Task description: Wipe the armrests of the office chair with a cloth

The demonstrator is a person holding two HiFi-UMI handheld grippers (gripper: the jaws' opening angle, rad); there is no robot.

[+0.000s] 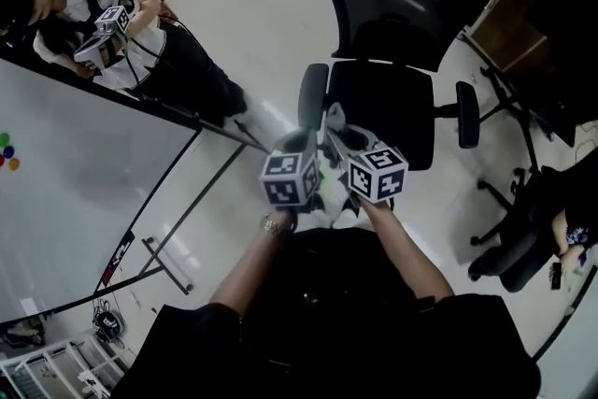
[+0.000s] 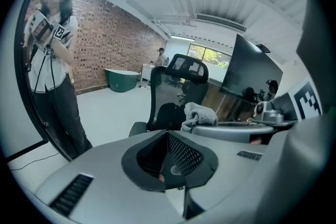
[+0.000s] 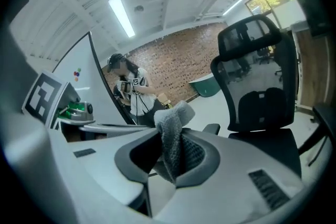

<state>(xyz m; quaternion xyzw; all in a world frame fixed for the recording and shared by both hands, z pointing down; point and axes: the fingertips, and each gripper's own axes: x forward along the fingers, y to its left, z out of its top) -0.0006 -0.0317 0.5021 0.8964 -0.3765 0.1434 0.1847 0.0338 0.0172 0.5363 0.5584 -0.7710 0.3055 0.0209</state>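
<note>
The black chair (image 1: 388, 61) stands on the floor just ahead of both grippers. The left gripper (image 2: 176, 168) has its jaws pressed together on nothing. Beside it, the right gripper (image 3: 176, 157) pinches the grey cloth (image 3: 172, 126), near one armrest (image 1: 313, 95).

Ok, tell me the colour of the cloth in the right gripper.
Grey. The cloth shows best in the right gripper view, clamped between the jaws.
</note>
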